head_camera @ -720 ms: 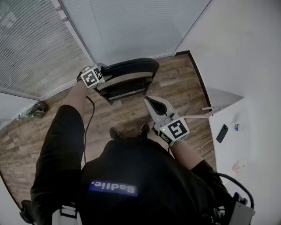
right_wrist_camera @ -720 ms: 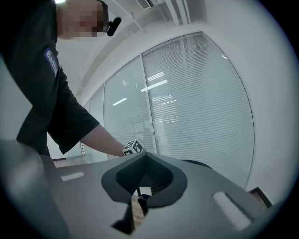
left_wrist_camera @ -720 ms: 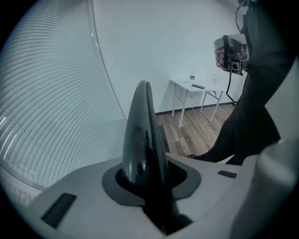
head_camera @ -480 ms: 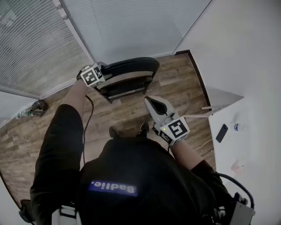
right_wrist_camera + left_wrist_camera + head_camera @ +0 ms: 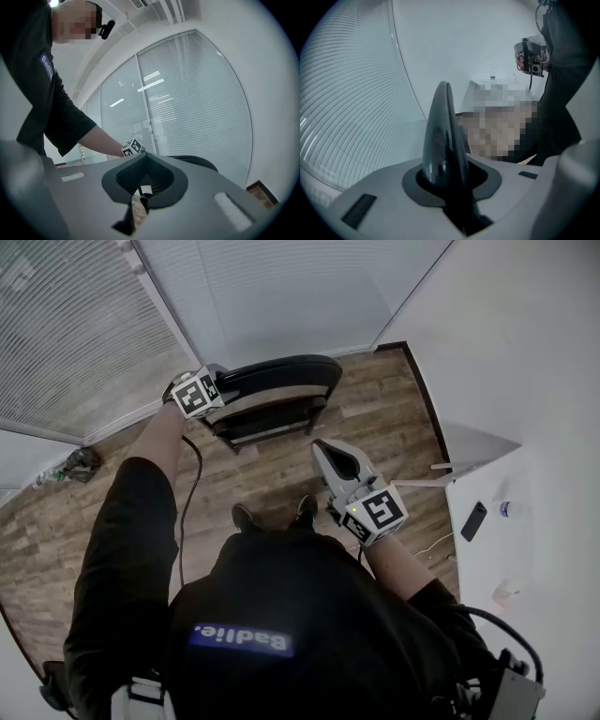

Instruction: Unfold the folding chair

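Two grippers: we note the left gripper (image 5: 217,390) pinching the folding chair (image 5: 281,377) by its backrest's top edge, the right gripper (image 5: 322,450) near it, jaws pressed together, empty.

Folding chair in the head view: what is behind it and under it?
Behind the folding chair are white blinds; under it, the wood floor. The left tongs, shut on its backrest edge, cover that corner, and the chair hides the blinds' lower edge there.

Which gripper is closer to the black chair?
Left. The left gripper is shut on the chair at its top edge; the right gripper hangs shut and empty, apart from it.
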